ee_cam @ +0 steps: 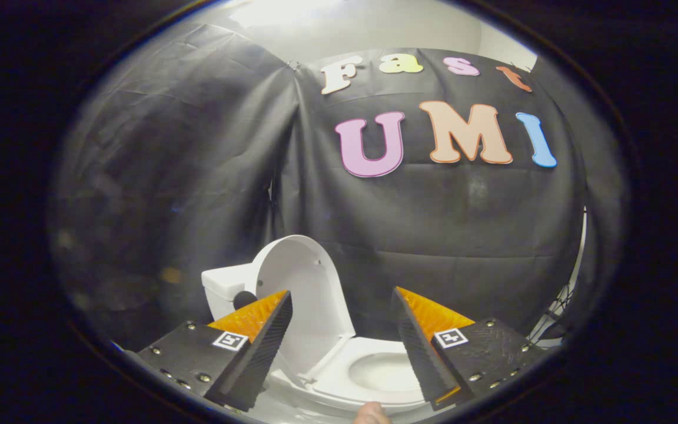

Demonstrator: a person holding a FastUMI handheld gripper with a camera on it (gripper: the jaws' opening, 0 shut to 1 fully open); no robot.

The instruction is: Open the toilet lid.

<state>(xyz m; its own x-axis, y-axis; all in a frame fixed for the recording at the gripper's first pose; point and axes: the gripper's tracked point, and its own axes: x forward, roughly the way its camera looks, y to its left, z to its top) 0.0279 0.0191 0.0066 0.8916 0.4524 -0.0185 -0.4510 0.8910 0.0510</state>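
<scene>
Looking along your gripper (342,330), you have its two fingers (268,335) spread wide with nothing between them, held level and pointing slightly down at the toilet (368,377). Its lid (303,294) stands raised and upright against the tank (224,288), just beyond your left finger, and the seat (386,391) and open bowl lie between and just ahead of the fingers. A fingertip (371,414) shows at the toilet's near rim. Each finger mount carries a small square marker (230,340); nothing on it reads as writing.
</scene>
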